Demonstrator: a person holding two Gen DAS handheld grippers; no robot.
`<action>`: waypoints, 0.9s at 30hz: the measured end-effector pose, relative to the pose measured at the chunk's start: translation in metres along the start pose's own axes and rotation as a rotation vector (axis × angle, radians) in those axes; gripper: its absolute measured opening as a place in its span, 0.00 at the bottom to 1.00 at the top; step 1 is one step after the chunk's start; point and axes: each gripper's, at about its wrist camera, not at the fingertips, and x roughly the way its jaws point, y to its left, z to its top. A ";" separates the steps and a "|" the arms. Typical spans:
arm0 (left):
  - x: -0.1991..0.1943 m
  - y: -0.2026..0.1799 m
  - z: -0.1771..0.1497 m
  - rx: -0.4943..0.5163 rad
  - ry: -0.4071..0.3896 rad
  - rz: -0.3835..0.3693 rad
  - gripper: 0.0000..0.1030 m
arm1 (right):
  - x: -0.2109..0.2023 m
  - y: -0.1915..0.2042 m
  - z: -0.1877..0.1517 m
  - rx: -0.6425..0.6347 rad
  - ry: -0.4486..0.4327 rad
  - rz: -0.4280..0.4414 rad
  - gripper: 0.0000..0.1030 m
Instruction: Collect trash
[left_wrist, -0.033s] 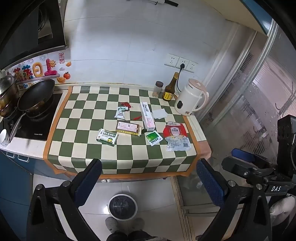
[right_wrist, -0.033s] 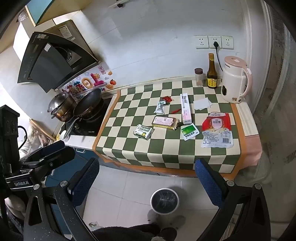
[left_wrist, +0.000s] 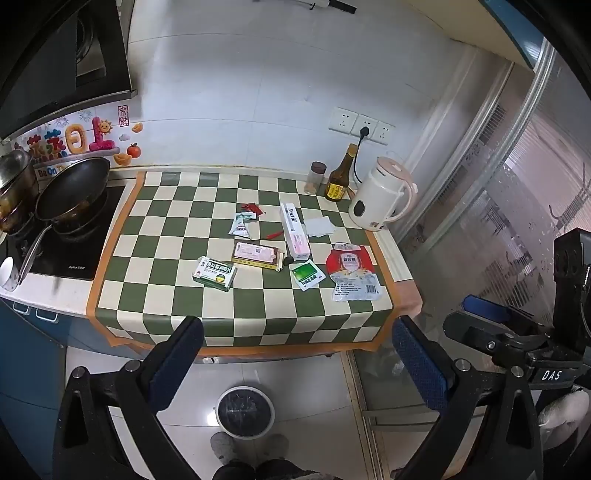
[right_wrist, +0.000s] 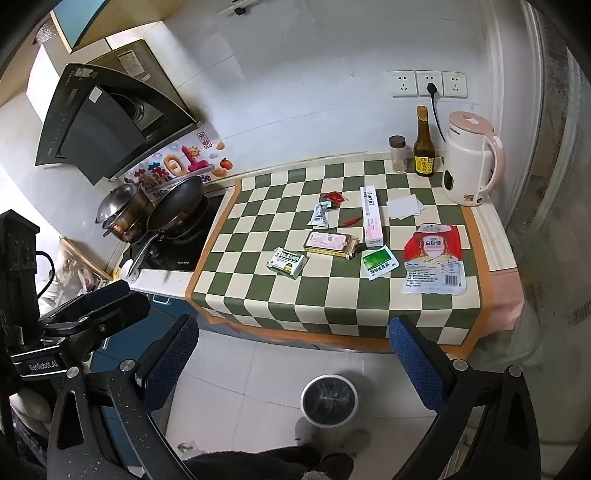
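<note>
A kitchen counter carries a green-and-cream checked cloth (left_wrist: 177, 291) with an orange border, its front edge hanging over the cabinet; to its left a black hob (left_wrist: 70, 243) holds a dark frying pan (left_wrist: 72, 188) and, beside that, a steel pot (right_wrist: 118, 206); at the cloth's back right corner stand a white kettle (left_wrist: 376, 199) with a pink lid, a brown bottle (left_wrist: 340, 177) just left of it, and a small jar (left_wrist: 317, 177) left of the bottle; on the floor below the counter's front edge sits a round white bin (left_wrist: 245, 411) with a dark liner; the trash lies scattered over the middle and right of the cloth, well apart from both grippers: a red-and-clear plastic bag (left_wrist: 352, 271) near the right edge, a long pink-and-white box (left_wrist: 294, 230) running front to back, a flat yellow-edged packet (left_wrist: 256, 254) left of it, a green-and-white carton (left_wrist: 215, 274) further left and nearer the front, a green sachet (left_wrist: 307, 275) between packet and bag, a white paper slip (left_wrist: 319, 226) near the kettle, a pale torn sachet (left_wrist: 241, 225), and a red wrapper (left_wrist: 253, 208) behind it; the left gripper (left_wrist: 295, 360) hangs off the counter's front edge over the floor, jaws spread wide and holding nothing; the right gripper (right_wrist: 293, 360) hangs likewise in front of the counter, jaws wide apart and empty.
</note>
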 end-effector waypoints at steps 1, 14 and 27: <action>0.000 0.000 0.000 -0.001 0.000 0.001 1.00 | 0.000 0.000 0.000 0.002 0.003 0.003 1.00; -0.005 0.001 0.005 0.019 0.006 -0.002 1.00 | 0.003 -0.002 0.000 -0.004 0.011 0.010 1.00; -0.002 -0.002 0.005 0.036 0.012 -0.013 1.00 | 0.002 0.002 0.002 -0.015 0.017 0.012 1.00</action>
